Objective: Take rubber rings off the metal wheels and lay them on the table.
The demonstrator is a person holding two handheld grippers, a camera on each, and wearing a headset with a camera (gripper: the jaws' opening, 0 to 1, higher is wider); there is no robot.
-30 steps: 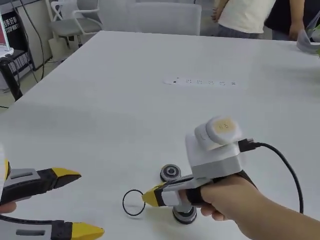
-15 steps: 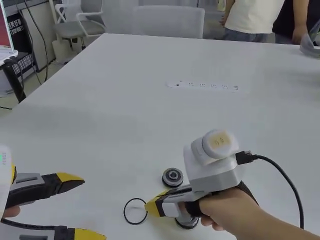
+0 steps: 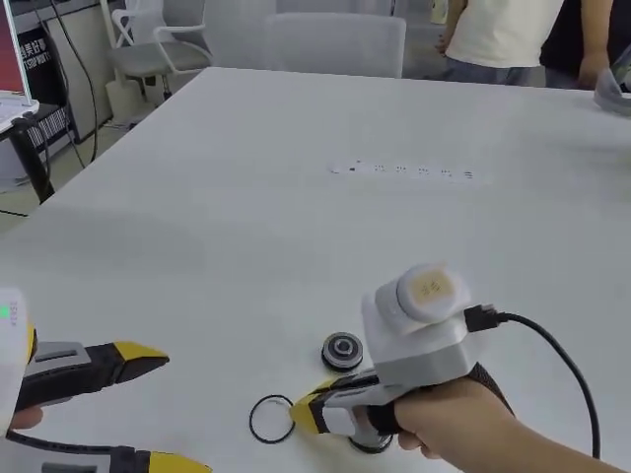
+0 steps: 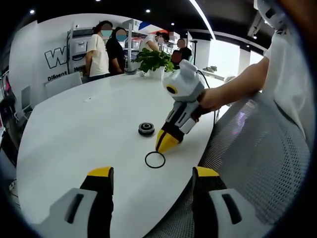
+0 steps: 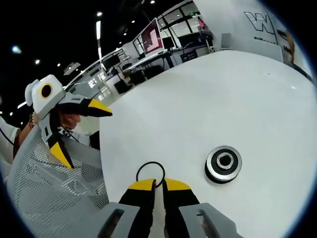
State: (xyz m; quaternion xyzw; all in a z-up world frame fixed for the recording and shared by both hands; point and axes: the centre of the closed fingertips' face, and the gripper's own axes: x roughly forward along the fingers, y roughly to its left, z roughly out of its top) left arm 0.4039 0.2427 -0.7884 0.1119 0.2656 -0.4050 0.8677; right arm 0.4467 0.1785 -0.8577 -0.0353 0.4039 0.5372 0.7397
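Note:
A thin black rubber ring (image 3: 270, 420) (image 4: 155, 160) (image 5: 150, 171) lies flat on the white table (image 3: 296, 217). My right gripper (image 3: 302, 416) (image 4: 165, 144) (image 5: 159, 185) is low over the table, its yellow tips shut on the ring's near edge. A metal wheel (image 3: 342, 350) (image 4: 146, 129) (image 5: 224, 163) with a dark rim stands just beyond. A second wheel (image 3: 371, 441) is mostly hidden under the right gripper's body. My left gripper (image 3: 148, 409) (image 4: 152, 174) hovers at the near left, open and holding nothing, pointed at the ring.
A flush socket strip (image 3: 399, 169) sits mid-table. Chairs (image 3: 335, 41) and standing people (image 3: 493, 34) are at the far edge. A black cable (image 3: 562, 345) trails from the right gripper. A potted plant (image 4: 153, 59) stands at the table's far end.
The head camera has tipped slightly, so everything sits a little lower. The right gripper and the ring have crept a touch toward me; the left gripper stays put.

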